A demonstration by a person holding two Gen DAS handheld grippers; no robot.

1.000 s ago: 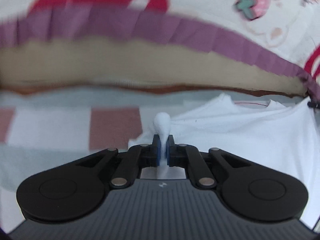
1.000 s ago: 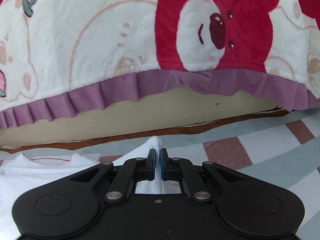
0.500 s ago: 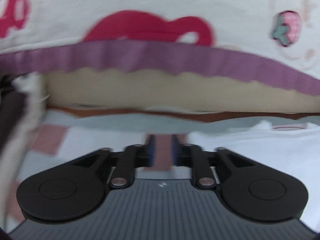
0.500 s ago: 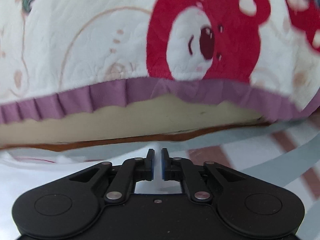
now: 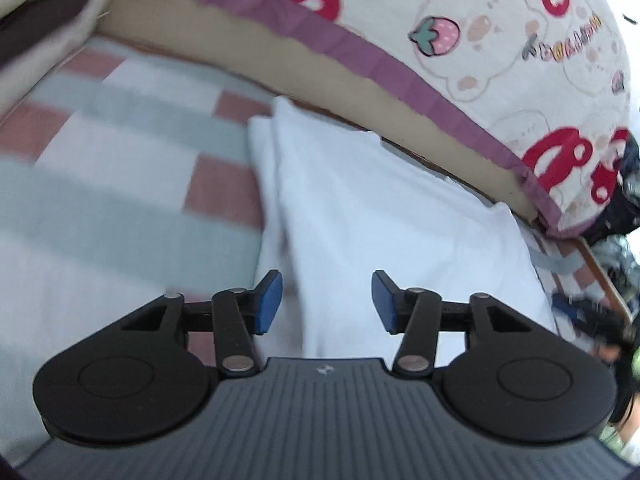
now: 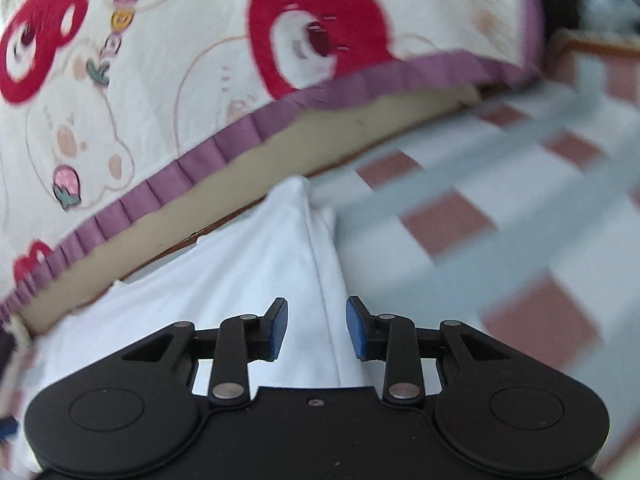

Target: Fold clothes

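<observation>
The white shirt (image 5: 360,200) lies folded over beside the quilt (image 5: 500,40); left claw (image 5: 326,300) and right claw (image 6: 316,328) gape empty above it, likely having let go.

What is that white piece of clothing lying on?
The white cotton garment lies on a checked sheet of grey, white and dusty-pink squares, which shows all along its side. Whatever part of the sheet, or anything else, sits beneath the garment is covered and cannot be seen.
</observation>
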